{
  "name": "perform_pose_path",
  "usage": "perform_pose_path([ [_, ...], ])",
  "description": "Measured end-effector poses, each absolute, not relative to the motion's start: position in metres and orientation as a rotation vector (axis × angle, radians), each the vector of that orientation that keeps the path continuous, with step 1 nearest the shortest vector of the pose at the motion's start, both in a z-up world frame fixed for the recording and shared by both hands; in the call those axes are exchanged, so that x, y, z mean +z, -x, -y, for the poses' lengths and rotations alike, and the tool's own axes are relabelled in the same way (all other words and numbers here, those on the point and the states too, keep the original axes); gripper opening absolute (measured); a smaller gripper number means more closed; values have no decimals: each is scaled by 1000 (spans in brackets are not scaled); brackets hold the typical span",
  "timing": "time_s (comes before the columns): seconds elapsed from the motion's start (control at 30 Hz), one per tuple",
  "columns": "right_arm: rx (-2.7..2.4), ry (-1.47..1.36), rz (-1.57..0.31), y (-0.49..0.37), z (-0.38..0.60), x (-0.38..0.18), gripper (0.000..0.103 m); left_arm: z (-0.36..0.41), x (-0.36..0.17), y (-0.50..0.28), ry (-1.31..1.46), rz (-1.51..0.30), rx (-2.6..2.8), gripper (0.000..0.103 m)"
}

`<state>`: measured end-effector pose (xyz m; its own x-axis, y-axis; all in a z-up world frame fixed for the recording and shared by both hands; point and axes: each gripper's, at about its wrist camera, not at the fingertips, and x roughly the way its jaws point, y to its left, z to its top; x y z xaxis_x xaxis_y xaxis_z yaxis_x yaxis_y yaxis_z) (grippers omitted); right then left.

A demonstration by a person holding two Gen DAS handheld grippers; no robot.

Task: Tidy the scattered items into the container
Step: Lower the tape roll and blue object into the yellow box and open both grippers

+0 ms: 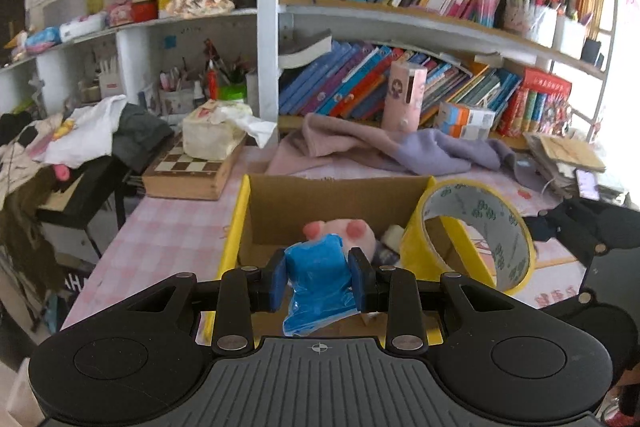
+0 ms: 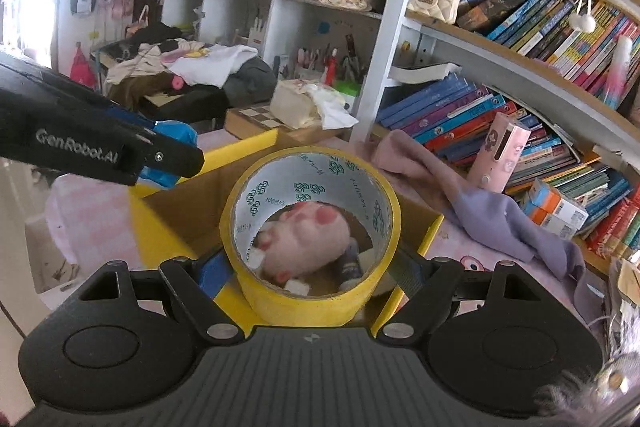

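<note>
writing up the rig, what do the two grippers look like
Both are matte black plastic with a ribbed grey centre plate, round side discs, silver pivot bolts and blue finger pads. The left gripper shows white GenRobot.AI lettering on its side; the right gripper matches. No cables or sleeves visible.

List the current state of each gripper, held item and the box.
Left gripper: shut on blue plastic packet, above the box.
Right gripper: shut on yellow tape roll.
Open cardboard box: holds pink plush toy and small items.

The left gripper [image 1: 319,281] is black plastic with blue pads [image 1: 277,279] and silver screws. On its side stands white "GenRobot.AI" lettering. The right gripper [image 2: 310,267] has the same ribbed grey base.
</note>
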<state>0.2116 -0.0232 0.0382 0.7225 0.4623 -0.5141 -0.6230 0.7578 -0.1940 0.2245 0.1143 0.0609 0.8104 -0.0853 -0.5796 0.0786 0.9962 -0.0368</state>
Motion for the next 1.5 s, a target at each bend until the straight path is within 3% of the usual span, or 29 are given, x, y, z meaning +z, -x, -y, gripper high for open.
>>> perform_pose_path([
  [0.43, 676, 497, -588, -327, -12, 3, 81, -114, 19, -324, 22, -786, -82, 31],
  [0.9, 704, 447, -680, -363, -18, -6, 81, -103, 8, -354, 3, -837, -97, 35],
  [0.97, 699, 441, -680, -363, -16, -7, 83, -103, 9, -353, -2, -832, -94, 51],
  [1.07, 688, 445, -671, -362, -13, -7, 85, -105, 16, -347, 6, -804, -88, 67],
  [1.27, 663, 445, -640, -352, -8, -3, 93, -109, 34, -325, 25, -734, -72, 77],
  [1.5, 646, 448, -563, -327, 0, 16, 93, -104, 56, -285, 17, -637, -66, 88],
])
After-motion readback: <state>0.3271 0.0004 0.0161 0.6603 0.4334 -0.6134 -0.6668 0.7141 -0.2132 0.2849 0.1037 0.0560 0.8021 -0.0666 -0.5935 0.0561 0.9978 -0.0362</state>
